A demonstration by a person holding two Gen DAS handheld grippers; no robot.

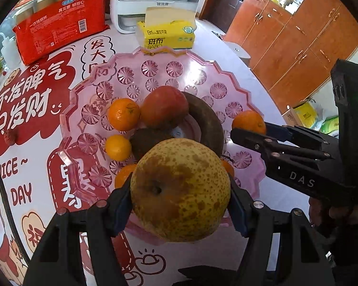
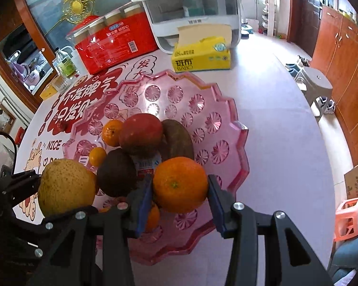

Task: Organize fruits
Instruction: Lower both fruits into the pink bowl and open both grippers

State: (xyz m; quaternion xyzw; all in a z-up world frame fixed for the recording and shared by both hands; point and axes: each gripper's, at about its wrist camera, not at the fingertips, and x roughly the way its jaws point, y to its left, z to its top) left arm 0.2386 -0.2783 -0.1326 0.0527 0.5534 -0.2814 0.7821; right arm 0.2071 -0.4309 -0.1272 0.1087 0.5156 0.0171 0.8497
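I have the large speckled yellow-brown pear (image 1: 180, 190) pinched in my left gripper (image 1: 180, 205), jaws about half open around it. My right gripper (image 2: 180, 200) stands narrower, clamped on a round orange (image 2: 180, 184). Both hang over the near rim of the pink faceted plastic fruit bowl (image 2: 238, 147), beyond which sit a red apple (image 2: 140, 133) and small tangerines. I judge this the placing step: next, find free spots and let go gently.

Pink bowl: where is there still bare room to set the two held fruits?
The pink bowl is bare along its far and right-hand wall, beyond the red apple. Its middle and left are crowded with fruit, under the pear and orange.
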